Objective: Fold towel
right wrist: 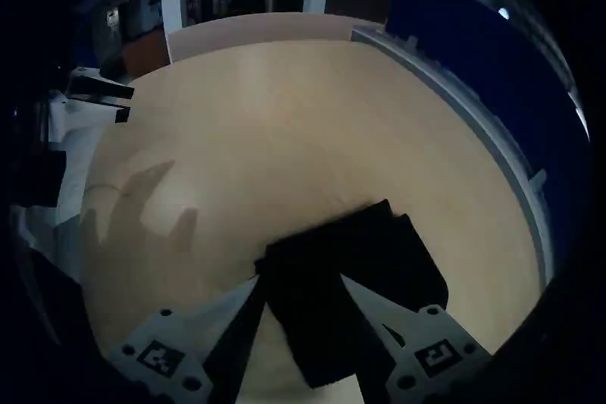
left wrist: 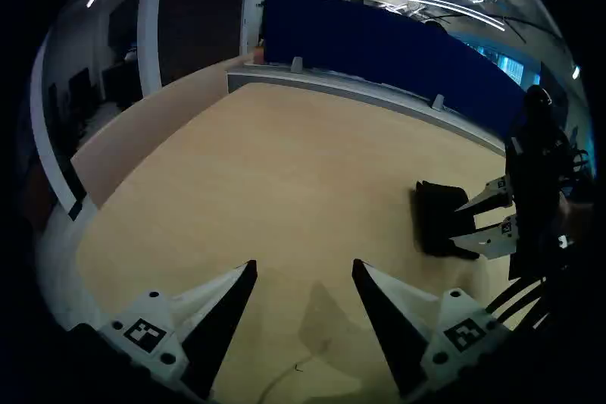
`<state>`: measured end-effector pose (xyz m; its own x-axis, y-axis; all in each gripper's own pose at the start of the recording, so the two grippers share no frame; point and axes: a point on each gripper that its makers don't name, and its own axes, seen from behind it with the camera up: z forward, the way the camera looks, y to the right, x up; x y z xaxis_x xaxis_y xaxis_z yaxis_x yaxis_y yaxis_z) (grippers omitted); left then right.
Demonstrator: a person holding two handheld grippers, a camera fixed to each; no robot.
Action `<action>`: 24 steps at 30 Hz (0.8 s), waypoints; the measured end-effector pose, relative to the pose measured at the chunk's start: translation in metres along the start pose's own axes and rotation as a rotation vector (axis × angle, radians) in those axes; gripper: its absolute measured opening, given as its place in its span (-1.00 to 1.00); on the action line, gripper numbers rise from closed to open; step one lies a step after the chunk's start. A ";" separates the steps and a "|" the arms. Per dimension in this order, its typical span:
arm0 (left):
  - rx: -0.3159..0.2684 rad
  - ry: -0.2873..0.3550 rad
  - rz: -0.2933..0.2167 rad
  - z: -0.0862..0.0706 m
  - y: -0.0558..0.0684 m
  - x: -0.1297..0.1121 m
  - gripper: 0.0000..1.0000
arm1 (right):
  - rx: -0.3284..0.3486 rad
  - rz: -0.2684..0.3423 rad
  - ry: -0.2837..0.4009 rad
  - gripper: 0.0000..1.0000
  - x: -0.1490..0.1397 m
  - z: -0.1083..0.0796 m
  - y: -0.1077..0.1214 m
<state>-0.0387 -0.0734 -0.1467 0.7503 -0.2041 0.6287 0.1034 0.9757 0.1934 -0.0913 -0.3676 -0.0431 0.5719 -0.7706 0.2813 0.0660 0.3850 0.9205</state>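
- Black cloth, folded into a thick block: your towel (right wrist: 356,267) lies on the pale wood bench (left wrist: 288,176), toward the edge that runs along the blue partition (left wrist: 379,48).
- Print: each finger carries a square black-and-white marker (left wrist: 144,333) with a block pattern; it holds no letters you can read.
- In the right gripper view, your right gripper (right wrist: 303,279) has the towel between its two fingers. The fingers stand apart, and their dark inner faces merge with the cloth, so you cannot tell whether they press on it.
- That same view shows the towel's shape best. Its long axis runs roughly along the fingers, from the near end between them out and slightly rightward to the far end. The far end points at the partition edge of the bench, and its corners look rounded.
- It also shows your left gripper (right wrist: 127,103) well apart from the towel at the bench's far left edge, and a finger-shaped shadow (right wrist: 151,207) on the wood.
- In the left gripper view, the left gripper's fingers are spread wide over bare wood, with nothing between them.
- From there you see the towel side-on as a dark upright block near the bench's right edge, with the other gripper's white fingers reaching onto it from the right.
- A low pale wall borders the bench's left edge in this view.
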 end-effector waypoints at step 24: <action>-0.021 0.001 0.015 0.010 0.011 0.008 0.86 | -0.085 0.155 -0.062 0.27 -0.080 -0.041 0.016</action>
<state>-0.0379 -0.0653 -0.1325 0.7528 -0.1893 0.6304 0.1054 0.9801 0.1683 -0.1028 -0.2789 -0.0618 0.5294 -0.7273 0.4368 0.0513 0.5413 0.8392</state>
